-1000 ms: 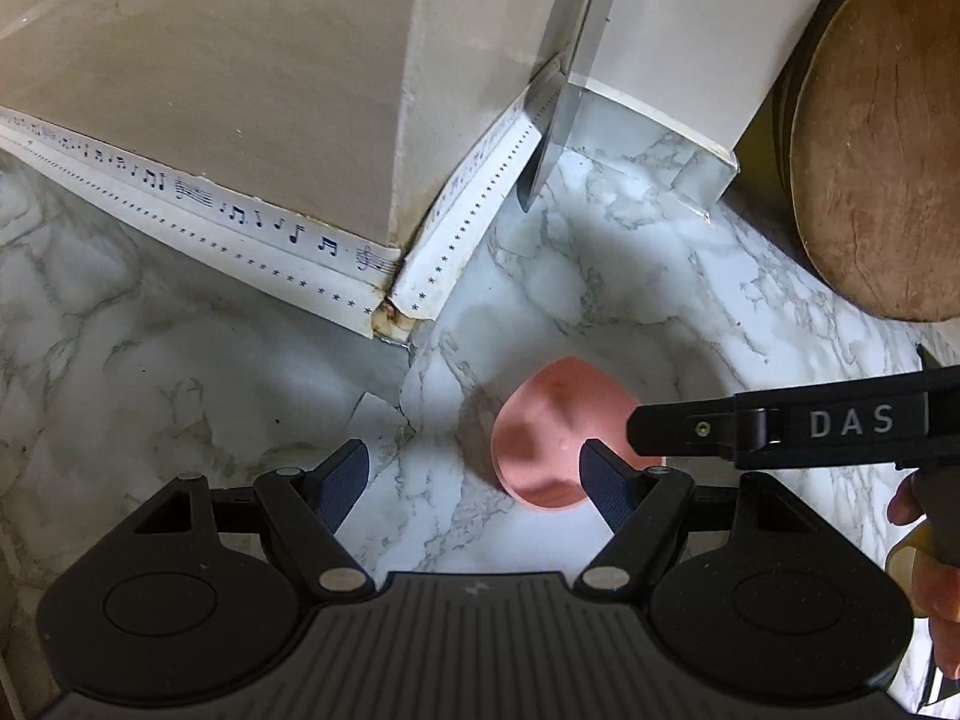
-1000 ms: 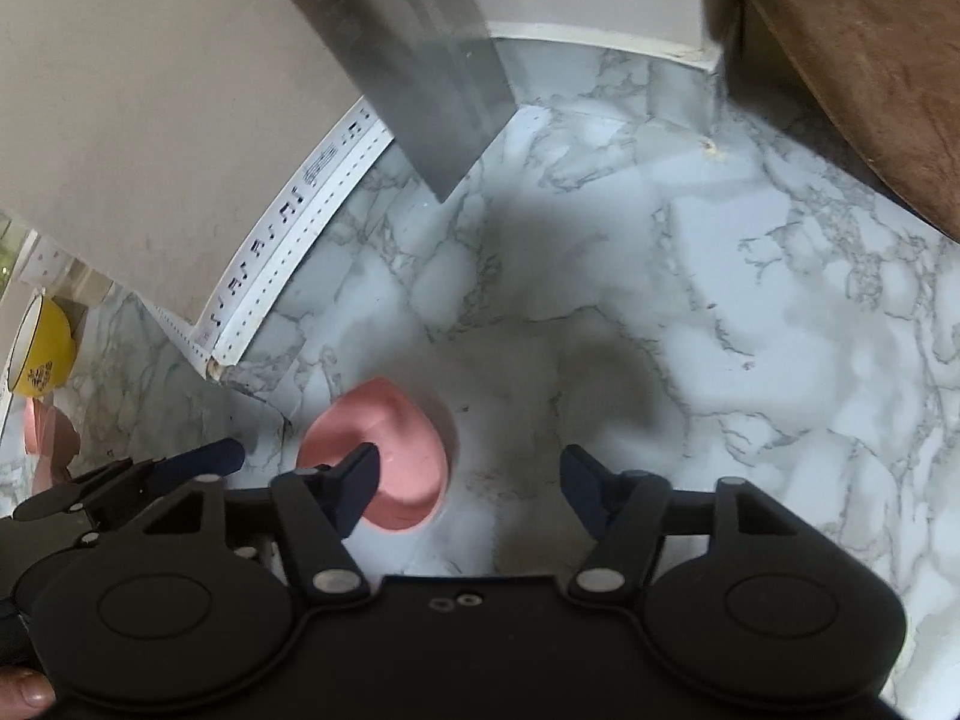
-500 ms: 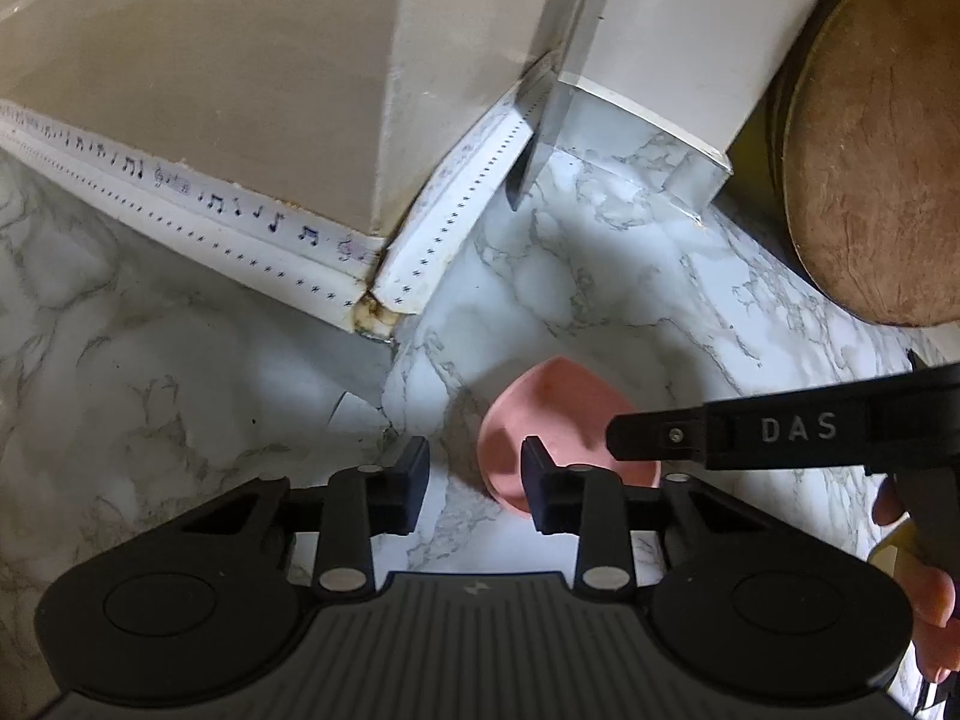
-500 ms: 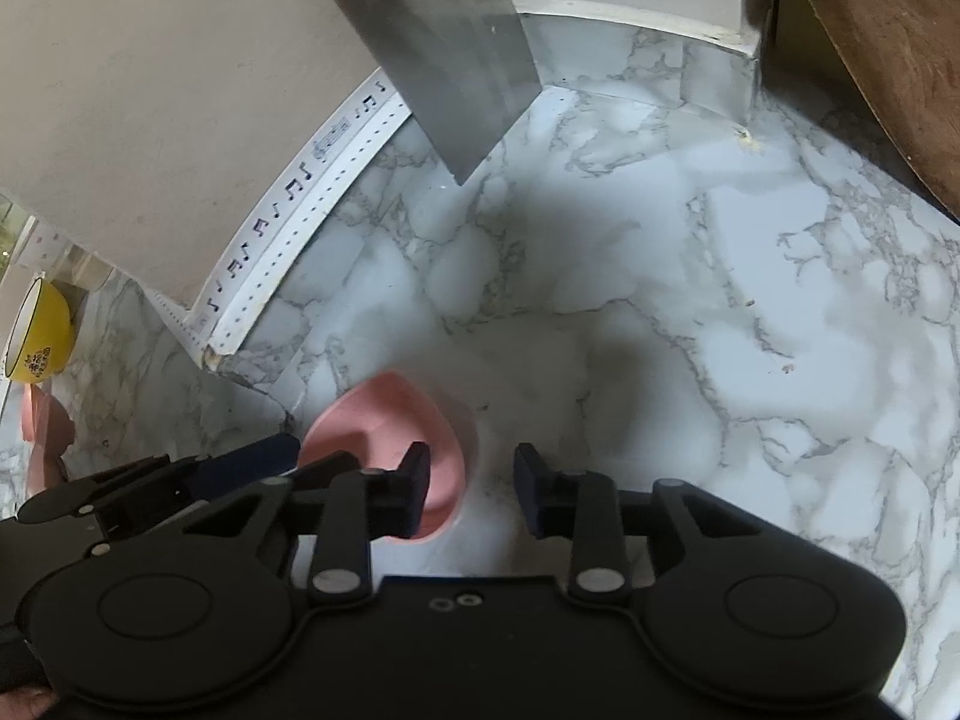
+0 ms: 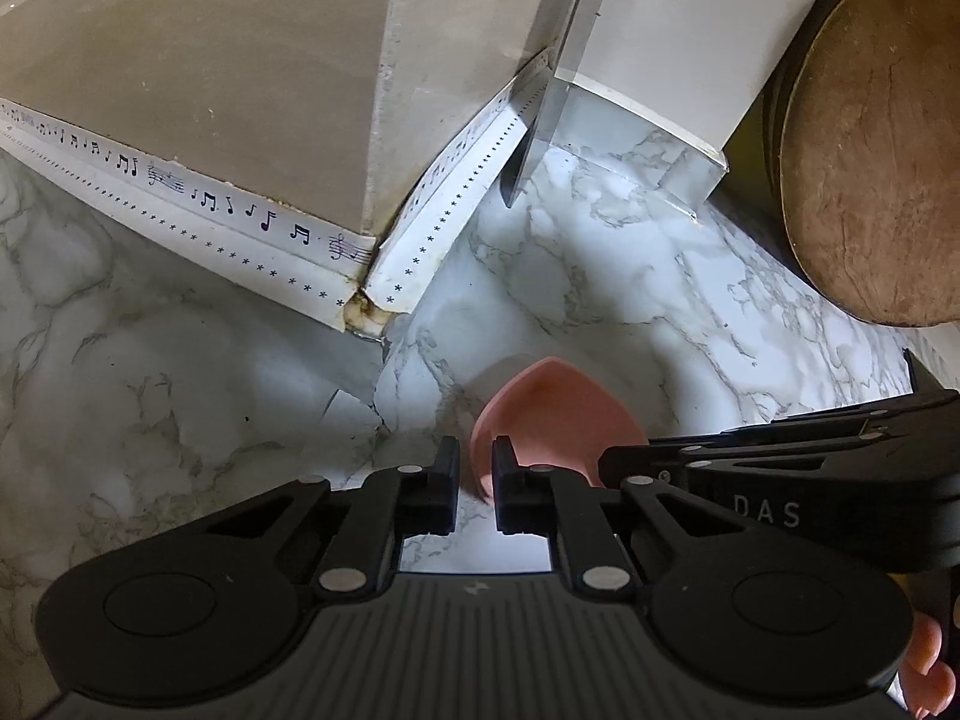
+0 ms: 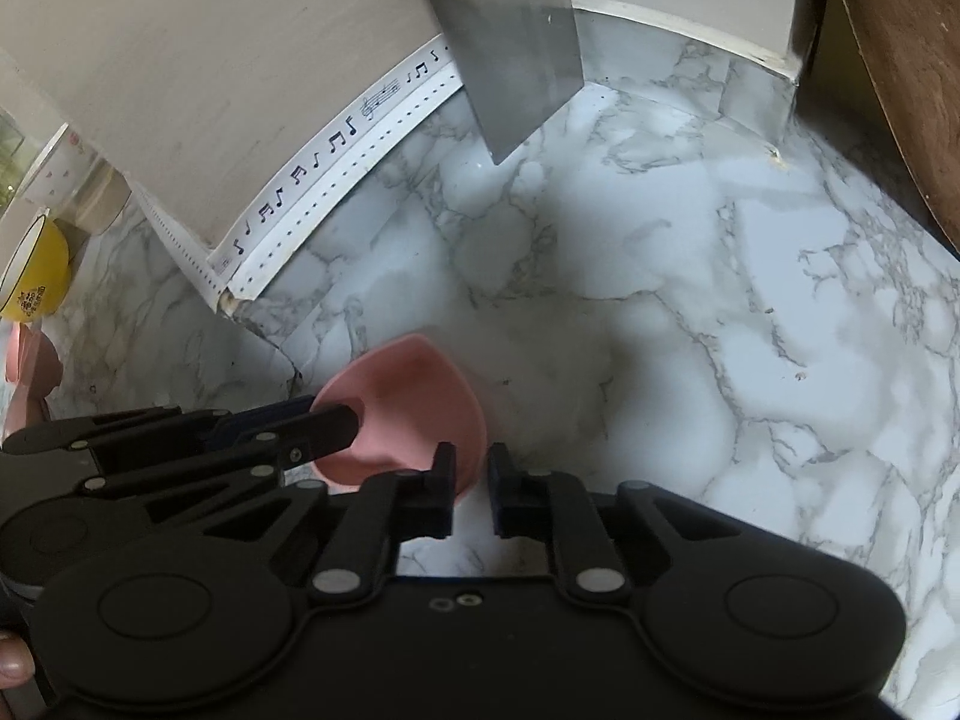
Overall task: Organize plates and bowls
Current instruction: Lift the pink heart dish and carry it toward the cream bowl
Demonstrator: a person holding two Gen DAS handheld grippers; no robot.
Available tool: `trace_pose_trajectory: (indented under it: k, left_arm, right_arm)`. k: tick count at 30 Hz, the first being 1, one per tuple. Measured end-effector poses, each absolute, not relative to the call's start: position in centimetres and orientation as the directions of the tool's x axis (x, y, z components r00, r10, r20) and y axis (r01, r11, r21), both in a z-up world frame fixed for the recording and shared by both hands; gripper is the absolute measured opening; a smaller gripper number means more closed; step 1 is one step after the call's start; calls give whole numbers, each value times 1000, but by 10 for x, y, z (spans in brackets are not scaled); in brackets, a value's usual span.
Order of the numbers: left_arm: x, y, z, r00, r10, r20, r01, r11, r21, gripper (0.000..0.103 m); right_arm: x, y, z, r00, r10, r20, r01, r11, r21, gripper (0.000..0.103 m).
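Nearest to you in both wrist views were the two black grippers, held low over a white marble-patterned counter point(image 6: 690, 276). Your left gripper point(image 5: 476, 483) had its fingers drawn nearly together, and the rim of a small pink heart-shaped bowl point(image 5: 558, 414) sat in the narrow gap between them; it looked pinched, though the pads hid the contact itself. Your right gripper point(image 6: 469, 489) was likewise nearly closed, with the bowl's near edge just at its left finger; whether it held the rim or only sat beside it could not be told. The bowl rested on the counter just ahead of both grippers, near the outer corner of a beige wall point(image 5: 210, 72) edged with a white trim strip printed with music notes point(image 5: 240, 210). Judging by its matte, thick-walled look, the bowl was probably light and stiff, plastic or silicone, not very fragile, and its thin rim was the natural place to take hold; its shallow curve could let it tilt or slip if gripped at one point only. Farther off, the left view alone showed a round wooden board point(image 5: 870, 150) leaning at the right. The right view alone showed a yellow bowl point(image 6: 33, 276) and a pale patterned cup point(image 6: 48, 174) far to the left, round the wall's corner, and a hanging metal cleaver blade point(image 6: 510, 42) at the back.
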State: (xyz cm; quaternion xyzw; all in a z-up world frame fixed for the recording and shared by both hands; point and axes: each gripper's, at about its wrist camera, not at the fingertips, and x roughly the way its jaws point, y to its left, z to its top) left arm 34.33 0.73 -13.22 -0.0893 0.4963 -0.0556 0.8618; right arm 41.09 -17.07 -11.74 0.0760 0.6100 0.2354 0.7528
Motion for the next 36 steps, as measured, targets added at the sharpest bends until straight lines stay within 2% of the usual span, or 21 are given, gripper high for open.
trace_pose_trajectory:
  k: [12, 36]
  left_arm:
    - [337, 5, -122, 503, -200, -841, 26, 976, -217, 6]
    - [262, -11, -24, 547, -275, -790, 125, 961, -248, 6]
  right_arm:
    - [405, -175, -103, 165, 437, -884, -262, 884, 388, 8]
    - [343, -199, -4, 263, 422, -868, -242, 899, 365, 8]
